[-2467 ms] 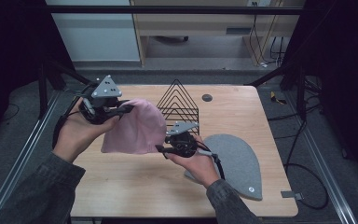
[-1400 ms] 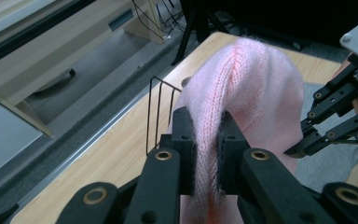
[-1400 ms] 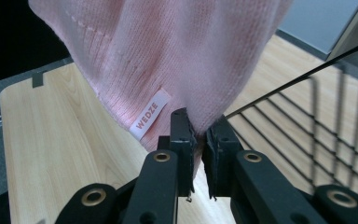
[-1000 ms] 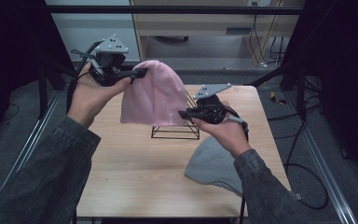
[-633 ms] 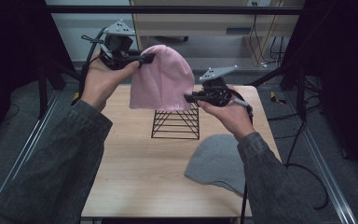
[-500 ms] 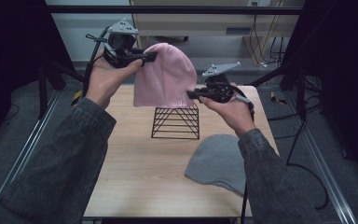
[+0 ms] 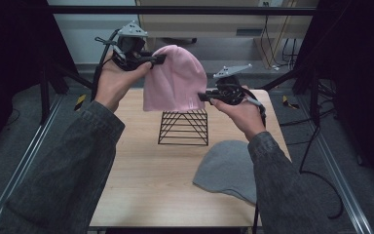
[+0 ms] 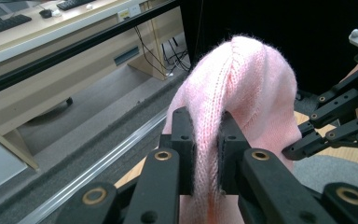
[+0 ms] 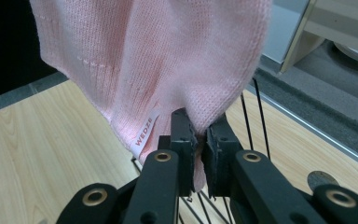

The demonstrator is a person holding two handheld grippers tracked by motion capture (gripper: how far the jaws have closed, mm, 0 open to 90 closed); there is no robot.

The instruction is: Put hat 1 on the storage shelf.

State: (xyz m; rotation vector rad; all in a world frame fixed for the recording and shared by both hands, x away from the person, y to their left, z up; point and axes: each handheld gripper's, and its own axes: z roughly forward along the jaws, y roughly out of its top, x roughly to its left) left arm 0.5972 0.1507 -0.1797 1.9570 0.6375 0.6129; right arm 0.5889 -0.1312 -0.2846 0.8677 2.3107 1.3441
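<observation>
Where the work takes place, one wooden table (image 7: 141,185) carries the fixed items, and I hold the rest above it. Counted from largest to smallest: one table, two knit hats, one wire rack, two grippers.

Hat one is the pink hat (image 7: 174,80). It hangs in the air over the far part of the table, above the wire rack, clear of the tabletop. Its lower hem and a small white label face the right gripper view.

Hat two is the grey hat (image 7: 226,168). It lies flat on the table near its right edge, on my side of the rack and apart from it.

One black wire rack (image 7: 184,127) stands upright on the table, directly under the pink hat.

My left gripper (image 7: 153,59) is raised at the upper left of the pink hat. Its jaws are clamped on a fold of the knit, as the left gripper view shows.

My right gripper (image 7: 202,96) sits lower, at the hat's lower right corner. Its jaws are pinched tight on the hem beside the label.
</observation>
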